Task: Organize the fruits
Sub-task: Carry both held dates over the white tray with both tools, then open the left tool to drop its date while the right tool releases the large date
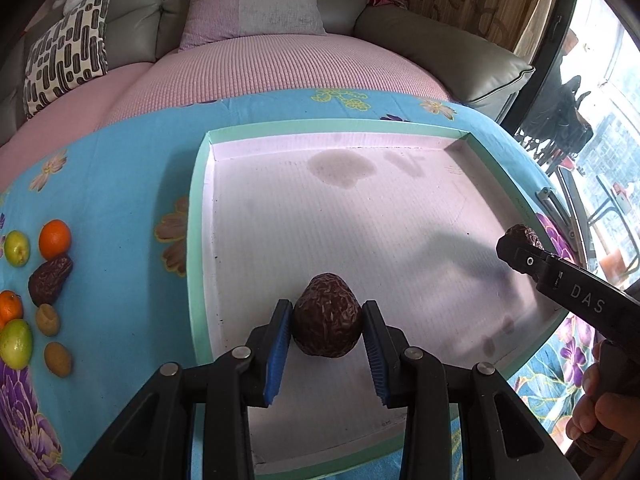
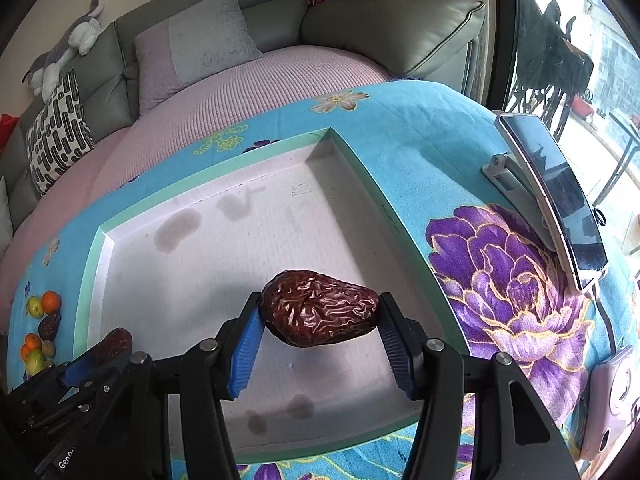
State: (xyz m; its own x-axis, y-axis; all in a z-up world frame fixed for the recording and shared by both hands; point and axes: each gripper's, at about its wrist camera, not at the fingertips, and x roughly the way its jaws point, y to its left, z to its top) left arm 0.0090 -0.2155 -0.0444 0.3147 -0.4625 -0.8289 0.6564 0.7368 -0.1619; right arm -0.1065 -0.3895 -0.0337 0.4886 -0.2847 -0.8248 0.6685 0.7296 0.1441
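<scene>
A white tray with a green rim (image 1: 198,208) lies on the blue flowered cloth; it also shows in the right wrist view (image 2: 90,264). My left gripper (image 1: 326,320) is shut on a dark wrinkled date (image 1: 327,322) and holds it over the tray's near part. My right gripper (image 2: 320,312) is shut on another wrinkled date (image 2: 320,308), over the tray's right side. In the left wrist view the right gripper (image 1: 520,246) shows at the right with its date (image 1: 524,234). In the right wrist view the left gripper (image 2: 100,356) shows at the lower left with its date (image 2: 116,342).
Left of the tray lie loose fruits: oranges (image 1: 55,239), green fruits (image 1: 17,248), a date (image 1: 50,278) and small brown fruits (image 1: 58,359). A phone on a stand (image 2: 556,196) stands right of the tray. A grey sofa with cushions (image 1: 256,4) lies behind.
</scene>
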